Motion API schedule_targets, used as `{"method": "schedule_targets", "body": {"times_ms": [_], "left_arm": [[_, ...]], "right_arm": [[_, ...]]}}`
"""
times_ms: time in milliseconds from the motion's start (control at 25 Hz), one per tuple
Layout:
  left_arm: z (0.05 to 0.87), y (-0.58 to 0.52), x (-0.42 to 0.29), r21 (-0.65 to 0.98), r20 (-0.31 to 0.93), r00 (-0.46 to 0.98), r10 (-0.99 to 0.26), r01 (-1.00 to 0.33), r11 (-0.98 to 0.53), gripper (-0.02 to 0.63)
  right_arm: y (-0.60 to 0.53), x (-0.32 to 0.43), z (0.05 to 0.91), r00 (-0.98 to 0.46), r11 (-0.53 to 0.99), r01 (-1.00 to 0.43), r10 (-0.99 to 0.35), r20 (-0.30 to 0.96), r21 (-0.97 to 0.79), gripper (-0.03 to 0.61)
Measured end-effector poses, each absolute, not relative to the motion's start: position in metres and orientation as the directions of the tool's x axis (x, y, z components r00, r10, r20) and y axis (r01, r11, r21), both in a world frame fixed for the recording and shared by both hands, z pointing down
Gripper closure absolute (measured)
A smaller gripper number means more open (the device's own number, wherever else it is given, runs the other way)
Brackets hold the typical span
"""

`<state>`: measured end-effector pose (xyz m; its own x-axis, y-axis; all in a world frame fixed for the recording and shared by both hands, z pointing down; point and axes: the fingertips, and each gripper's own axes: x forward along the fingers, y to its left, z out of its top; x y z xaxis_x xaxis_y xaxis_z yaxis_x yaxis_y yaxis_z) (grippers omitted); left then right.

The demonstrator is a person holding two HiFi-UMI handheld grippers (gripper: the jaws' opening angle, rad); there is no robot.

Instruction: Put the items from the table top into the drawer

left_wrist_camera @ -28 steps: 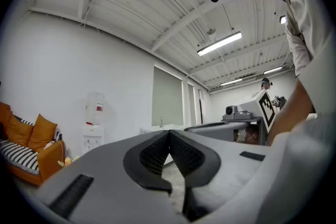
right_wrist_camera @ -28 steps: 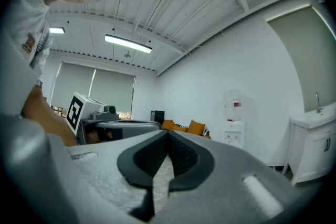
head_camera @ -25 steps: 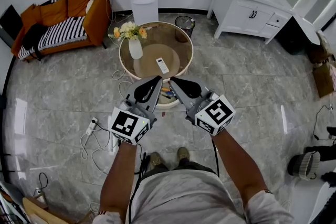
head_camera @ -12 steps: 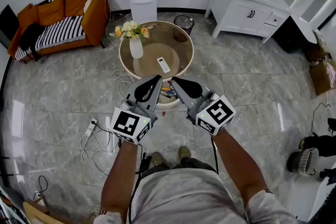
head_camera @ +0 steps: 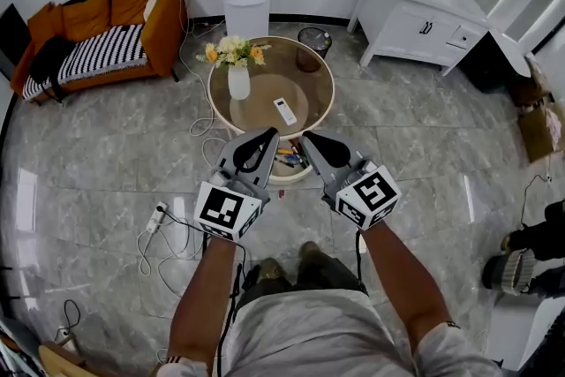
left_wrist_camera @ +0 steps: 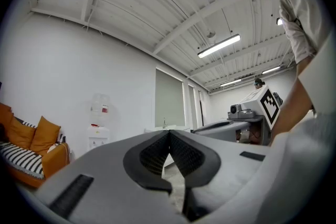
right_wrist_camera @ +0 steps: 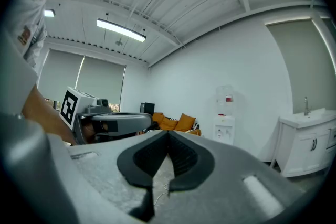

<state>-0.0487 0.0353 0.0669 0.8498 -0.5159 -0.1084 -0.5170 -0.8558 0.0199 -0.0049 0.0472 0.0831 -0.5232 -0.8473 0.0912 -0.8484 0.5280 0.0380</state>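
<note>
Task judged in early stage.
- Seen on round glass desk (head_camera: 327,77): remote (head_camera: 285,110) lying flat, vase (head_camera: 238,82) upright just beside. Neither moved to drawer yet.
- Under desk: open drawer (head_camera: 291,178), coloured items (head_camera: 282,156) inside, kind unclear.
- Left gripper (head_camera: 267,135): jaws clenched, empty.
- Right gripper (head_camera: 309,138): jaws clenched, empty.
- Both held level above drawer front, short of remote.
- Left to do: grasp remote, place in drawer.

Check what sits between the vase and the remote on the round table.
Nothing. In the head view, the stretch of glass table top between the vase and the remote is bare.
</note>
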Motion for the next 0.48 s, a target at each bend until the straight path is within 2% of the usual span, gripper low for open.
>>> {"method": "schedule_targets", "body": {"times_ms": [480], "left_arm": [[0.104,-0.02,-0.043,0.026,-0.085,0.838,-0.54,-0.539,-0.842,0.614]], "right_arm": [[-0.01,0.006,0.129,-0.471,0.486,-0.87,-0.868,0.158,0.08,0.578]]}}
